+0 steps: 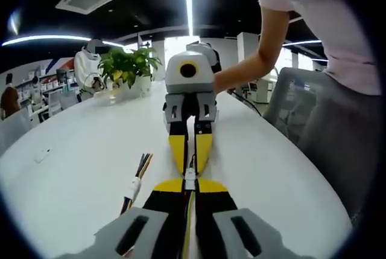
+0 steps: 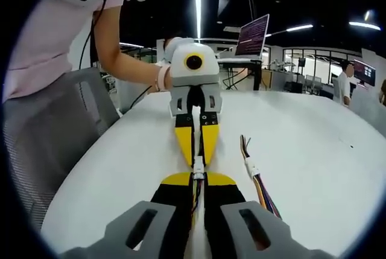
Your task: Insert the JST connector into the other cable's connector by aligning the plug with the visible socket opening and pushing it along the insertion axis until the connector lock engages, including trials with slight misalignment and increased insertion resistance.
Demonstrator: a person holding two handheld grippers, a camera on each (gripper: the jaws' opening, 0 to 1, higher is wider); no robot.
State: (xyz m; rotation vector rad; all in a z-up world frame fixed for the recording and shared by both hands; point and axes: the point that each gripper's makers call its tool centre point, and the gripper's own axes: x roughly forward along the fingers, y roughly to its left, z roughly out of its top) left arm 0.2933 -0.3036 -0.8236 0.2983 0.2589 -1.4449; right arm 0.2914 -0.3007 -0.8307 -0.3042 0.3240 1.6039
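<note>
In the left gripper view we see a spare cable [image 1: 137,180] lying on the table [image 1: 78,168] at 9 o'clock from our left gripper [image 1: 190,188], whose jaws are pinched narrow on a cable; its white connector [image 1: 190,179] meets the right gripper [image 1: 190,163] at 12 o'clock. In the right gripper view, the right gripper [image 2: 198,180] is likewise clamped narrow on its cable, connector [image 2: 198,166] between the tips, facing the left gripper [image 2: 198,156]; the spare cable [image 2: 256,180] lies at 3 o'clock.

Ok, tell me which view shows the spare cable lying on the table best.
The right gripper view: the spare cable lies unobstructed on the table, white plug and coloured wires clear. In the left gripper view it runs partly behind the left gripper.
</note>
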